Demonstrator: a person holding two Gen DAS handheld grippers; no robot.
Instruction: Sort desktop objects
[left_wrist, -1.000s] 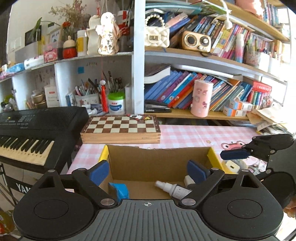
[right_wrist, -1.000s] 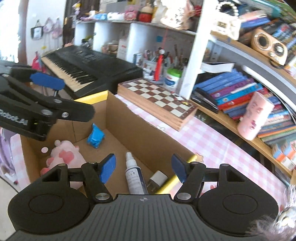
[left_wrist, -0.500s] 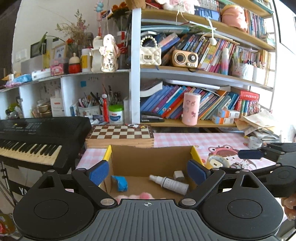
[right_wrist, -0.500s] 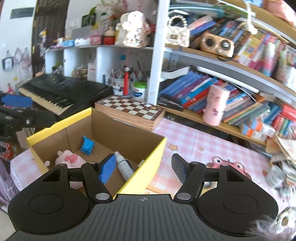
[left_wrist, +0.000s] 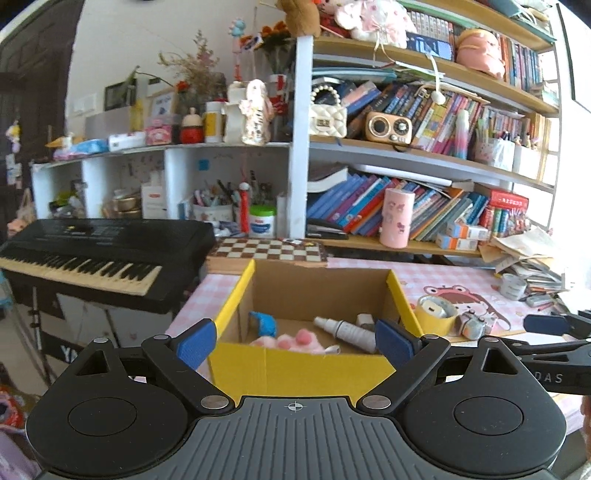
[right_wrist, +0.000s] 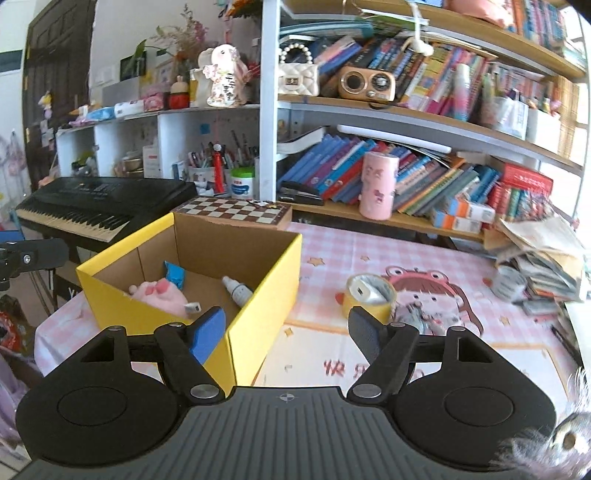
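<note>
On the pink checked bench (right_wrist: 332, 254) stands an open yellow cardboard box (right_wrist: 258, 295), toward its left side. Inside it lie a pink plush toy (right_wrist: 159, 293), a blue wrapped item (right_wrist: 173, 273) toward the far wall, and a white spray bottle (right_wrist: 236, 290) lying on its side to the right of them. Just right of the box, on the bench, sits a yellow tape roll (right_wrist: 371, 297) with a small white object resting in its ring, and a small grey object (left_wrist: 472, 325) lies just beside that. At the far right a small tin (right_wrist: 509, 280) stands near a pile of papers.

The left hand-held gripper (left_wrist: 295, 339) hangs in front of the box's near wall, its blue-padded fingers spread wide and empty. The right hand-held gripper (right_wrist: 286, 332) hangs at the box's near right corner, likewise spread and holding nothing.

Behind the box lies a chessboard (right_wrist: 232, 212), with a black keyboard (right_wrist: 103, 206) to the left and bookshelves (right_wrist: 406, 110) along the far wall.
</note>
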